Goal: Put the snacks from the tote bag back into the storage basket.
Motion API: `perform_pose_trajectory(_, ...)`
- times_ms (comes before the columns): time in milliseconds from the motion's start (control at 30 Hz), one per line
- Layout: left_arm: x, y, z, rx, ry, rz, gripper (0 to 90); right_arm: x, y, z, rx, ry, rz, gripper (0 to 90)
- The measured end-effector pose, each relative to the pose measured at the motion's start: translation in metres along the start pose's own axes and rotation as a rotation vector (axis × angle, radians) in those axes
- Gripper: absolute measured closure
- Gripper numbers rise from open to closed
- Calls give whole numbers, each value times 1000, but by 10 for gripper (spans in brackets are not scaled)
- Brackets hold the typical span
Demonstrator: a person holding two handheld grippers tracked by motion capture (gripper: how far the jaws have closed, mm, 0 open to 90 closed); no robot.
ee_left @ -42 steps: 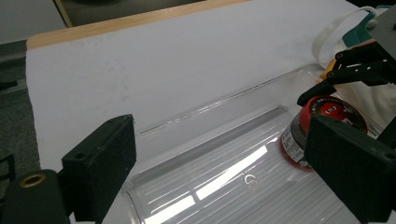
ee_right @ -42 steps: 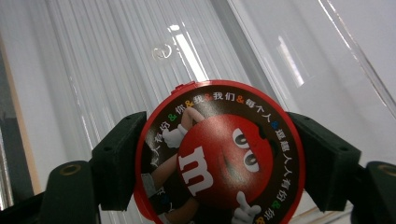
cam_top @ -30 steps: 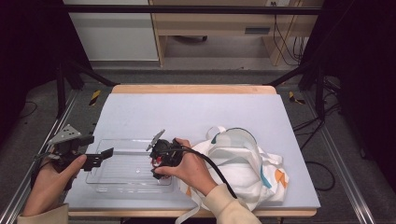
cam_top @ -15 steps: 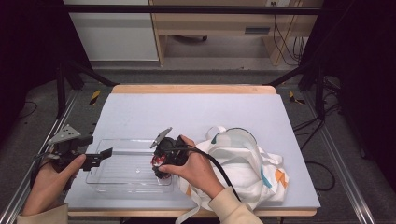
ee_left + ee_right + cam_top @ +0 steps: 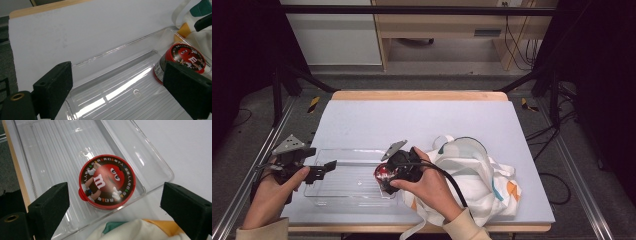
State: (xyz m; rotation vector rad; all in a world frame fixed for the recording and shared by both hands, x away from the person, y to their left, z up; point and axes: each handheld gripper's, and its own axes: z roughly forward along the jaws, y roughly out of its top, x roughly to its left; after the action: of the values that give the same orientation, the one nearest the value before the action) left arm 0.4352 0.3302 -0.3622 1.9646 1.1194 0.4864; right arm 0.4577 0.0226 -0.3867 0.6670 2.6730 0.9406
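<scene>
Red-lidded candy tub in clear tray

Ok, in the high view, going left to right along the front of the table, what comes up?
Left gripper → clear tray → red-lidded candy tub → right gripper → white tote bag.

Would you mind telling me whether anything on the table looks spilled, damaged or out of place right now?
Nothing stands out. The red-lidded candy tub stands upright, lid on, at one end of the clear plastic tray, with no spill or crack visible. The tote bag lies crumpled beside the tray, which seems normal for soft cloth.
</scene>
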Motion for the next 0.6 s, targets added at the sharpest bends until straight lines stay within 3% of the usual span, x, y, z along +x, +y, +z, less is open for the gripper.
perform_pose_trajectory(167, -1, 0, 2, 4, 0, 0, 93, -2, -5, -8, -24, -8, 23, 87)
perform_pose_trajectory(400, -4, 1, 4, 8, -8, 11, 93, 0, -9, -19, -28, -14, 19, 84)
perform_pose_trajectory(500, -8, 2, 6, 14, -11, 21, 93, 1, -14, -24, -26, -30, 35, 84)
perform_pose_trajectory(600, -12, 2, 11, 26, -20, 31, 93, -1, -15, -35, -59, -38, 59, 86)
